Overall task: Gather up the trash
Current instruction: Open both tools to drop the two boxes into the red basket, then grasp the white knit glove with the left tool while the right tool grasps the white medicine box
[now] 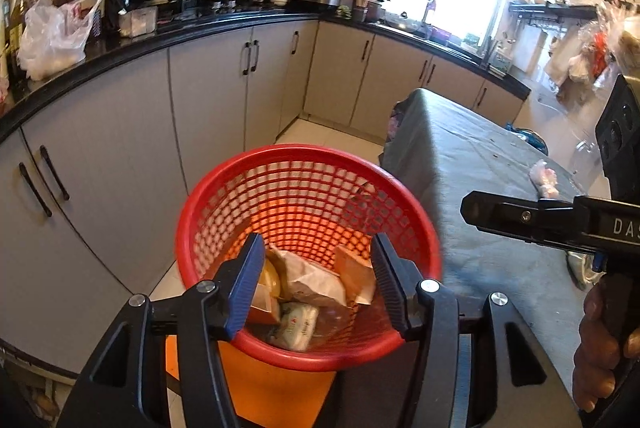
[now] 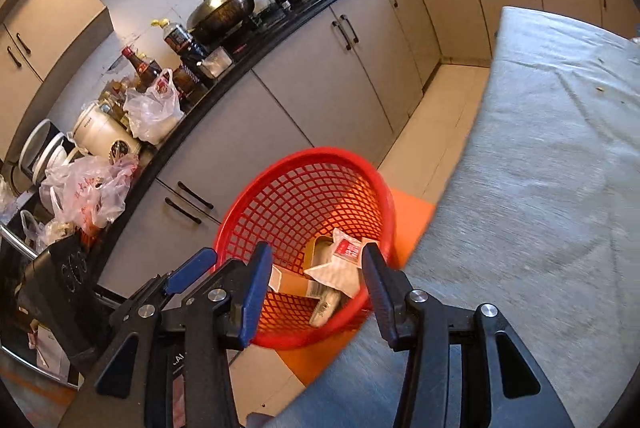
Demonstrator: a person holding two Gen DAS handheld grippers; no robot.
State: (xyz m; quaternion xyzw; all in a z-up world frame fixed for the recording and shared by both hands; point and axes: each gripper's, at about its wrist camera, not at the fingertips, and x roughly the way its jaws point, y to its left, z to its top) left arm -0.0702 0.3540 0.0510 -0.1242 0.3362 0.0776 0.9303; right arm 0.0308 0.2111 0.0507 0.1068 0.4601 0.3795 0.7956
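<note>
Tilting both claws downward, we aim them over the red basket [image 1: 308, 196], which sits on the floor just beside the cloth-covered tabletop [image 1: 472, 164]. The left claw [image 1: 318, 284] stands partly open with nothing between its pads; the right claw [image 2: 316, 292] is likewise partly open and empty. Below and ahead of the fingertips, inside the basket, lie crumpled paper bags [image 1: 316, 280], a white wrapper [image 2: 340, 264] and a small packet [image 1: 298, 324]. A hand [image 1: 600, 348] grips the right claw's handle.
</note>
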